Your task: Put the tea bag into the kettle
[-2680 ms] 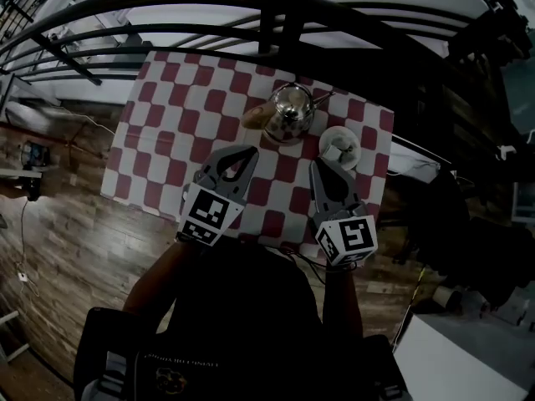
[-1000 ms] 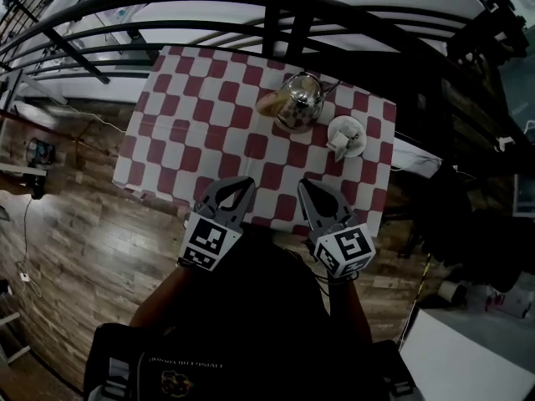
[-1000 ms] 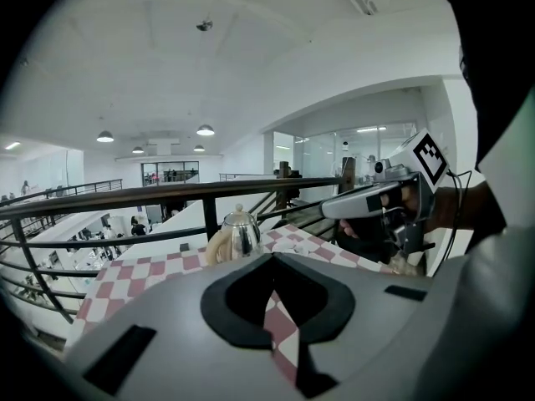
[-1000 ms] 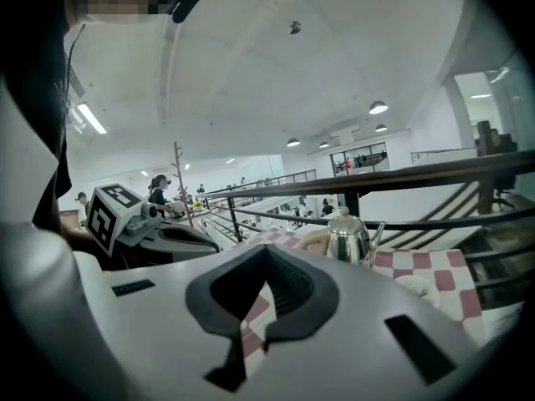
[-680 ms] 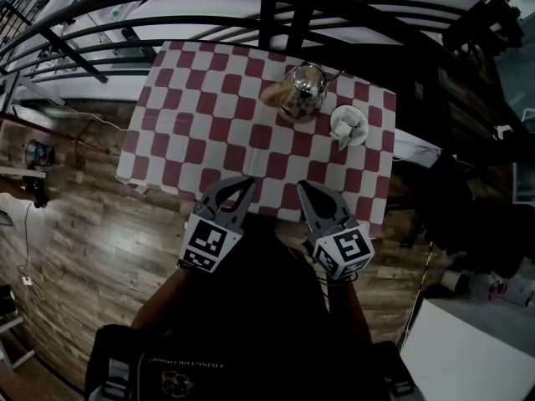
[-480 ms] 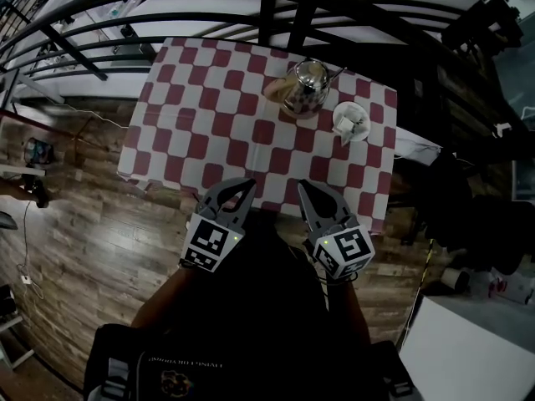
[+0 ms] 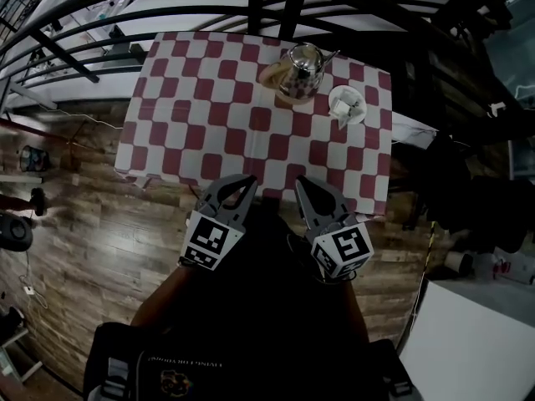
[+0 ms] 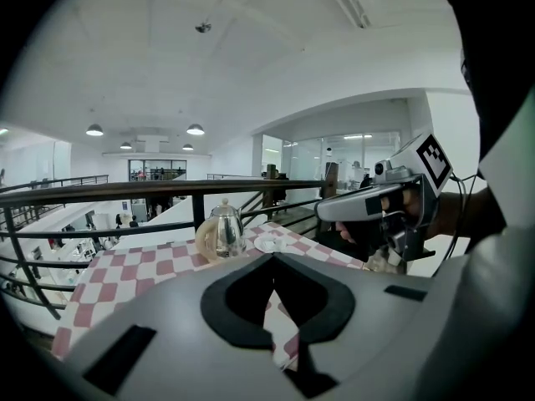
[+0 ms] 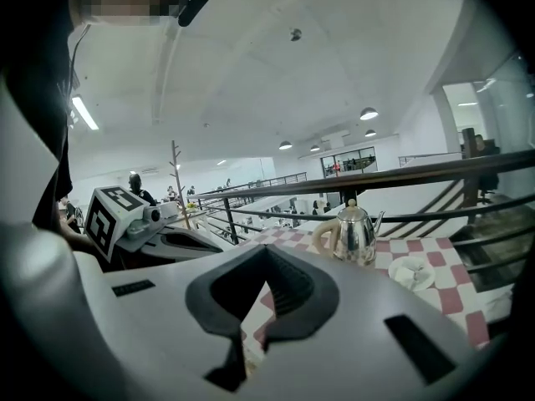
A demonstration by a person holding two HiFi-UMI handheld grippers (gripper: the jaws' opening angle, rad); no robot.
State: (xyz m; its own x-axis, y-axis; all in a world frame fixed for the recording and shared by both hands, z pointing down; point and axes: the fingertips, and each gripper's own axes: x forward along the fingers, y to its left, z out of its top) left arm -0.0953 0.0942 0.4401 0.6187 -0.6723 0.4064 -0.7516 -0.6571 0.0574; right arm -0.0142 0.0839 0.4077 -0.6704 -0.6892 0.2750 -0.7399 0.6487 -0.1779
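Observation:
A shiny metal kettle (image 7: 301, 67) with a pale handle stands at the far side of the red-and-white checked table (image 7: 209, 115). To its right, a white saucer (image 7: 347, 105) carries the white tea bag (image 7: 350, 109). Both grippers hover side by side at the table's near edge, well short of the kettle. My left gripper (image 7: 250, 179) and right gripper (image 7: 298, 181) are both shut and hold nothing. The left gripper view shows the kettle (image 8: 221, 230) and saucer (image 8: 272, 243) beyond its shut tips (image 8: 272, 257). The right gripper view shows the kettle (image 9: 355, 234) and saucer (image 9: 411, 271) ahead.
A black metal railing (image 7: 276, 2) runs right behind the table's far edge. Wooden floor (image 7: 75, 224) lies to the left and under the table. Dark furniture (image 7: 468, 190) and a white surface (image 7: 476, 349) stand to the right.
Both grippers have drawn back from over the table near the kettle to its near edge. The kettle and saucer now sit farther off in the head view. Jaws stayed shut.

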